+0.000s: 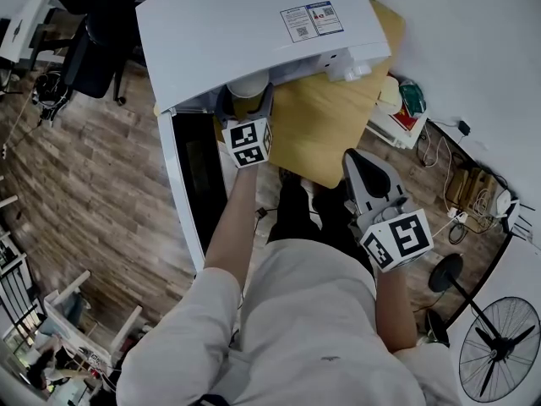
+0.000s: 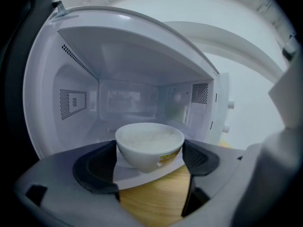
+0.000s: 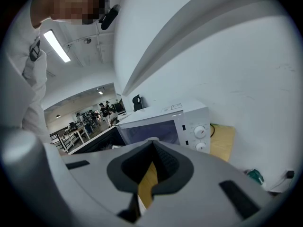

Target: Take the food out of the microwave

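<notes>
Between the pads of the left gripper (image 2: 149, 149) stands a white bowl (image 2: 142, 157), and the jaws are spread wide and clamped on it, one pad against each side just under the rim. White rice (image 2: 151, 136) fills the bowl, and a small yellow label (image 2: 166, 158) is stuck low on its right side. The bowl is at the very mouth of the microwave (image 1: 254, 24), on the front lip of the cavity, with the back wall and the perforated side walls behind it. The microwave door (image 1: 199, 176) hangs fully open on the left side, past the left edge of the bench (image 1: 325, 134).

The right gripper (image 3: 151, 143) has its jaws together and nothing is between them. It is held off the front edge of the bench, above the person's legs, well apart from the bowl, and it points up toward the microwave. From there I see the control panel with two round knobs (image 3: 199, 131) at the right of the cavity.

The microwave covers the far left part of the wooden bench; the near right part is bare. On the floor at the right stands a fan (image 1: 499, 345).
</notes>
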A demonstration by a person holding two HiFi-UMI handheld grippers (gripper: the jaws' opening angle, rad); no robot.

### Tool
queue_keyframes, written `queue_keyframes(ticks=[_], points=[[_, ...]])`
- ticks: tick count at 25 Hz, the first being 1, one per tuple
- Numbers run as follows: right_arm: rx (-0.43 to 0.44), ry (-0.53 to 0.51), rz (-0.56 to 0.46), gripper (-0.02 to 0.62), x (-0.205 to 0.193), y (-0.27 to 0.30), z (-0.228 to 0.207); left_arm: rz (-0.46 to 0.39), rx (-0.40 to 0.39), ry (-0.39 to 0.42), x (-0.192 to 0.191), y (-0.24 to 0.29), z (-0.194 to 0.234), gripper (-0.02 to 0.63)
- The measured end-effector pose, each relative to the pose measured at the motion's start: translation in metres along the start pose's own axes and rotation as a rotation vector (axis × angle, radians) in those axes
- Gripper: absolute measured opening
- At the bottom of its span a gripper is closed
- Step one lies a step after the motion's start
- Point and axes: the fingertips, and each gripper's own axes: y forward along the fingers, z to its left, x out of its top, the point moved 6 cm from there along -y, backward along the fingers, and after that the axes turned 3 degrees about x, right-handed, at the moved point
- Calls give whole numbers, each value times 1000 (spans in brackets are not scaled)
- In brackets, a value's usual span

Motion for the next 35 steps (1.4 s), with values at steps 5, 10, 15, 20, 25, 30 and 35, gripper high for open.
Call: queue_keyframes(ticks=[5,10,15,20,25,30,35], points=[[-3,-1,0,0,1,0,1,-6,0,7,3,4,2,420],[-7,-1,0,0,2,1,-1,-8,7,21,5,10,2,420],[-11,0,-1,0,2,0,0,-21,46,9,7,15,6,440],[-18,6,-3,0,2,-1,-1,-29,52,-7,11,21,8,460],[-26,11,-3,0,1,-5,-2,-10,45,30,13,28,9,460],[-28,12,-8,0,1,-6,-3,11,26,38,13,29,9,459],[-30,10,-14,0,2,-9,-1,7,27,44,14,26,9,459]])
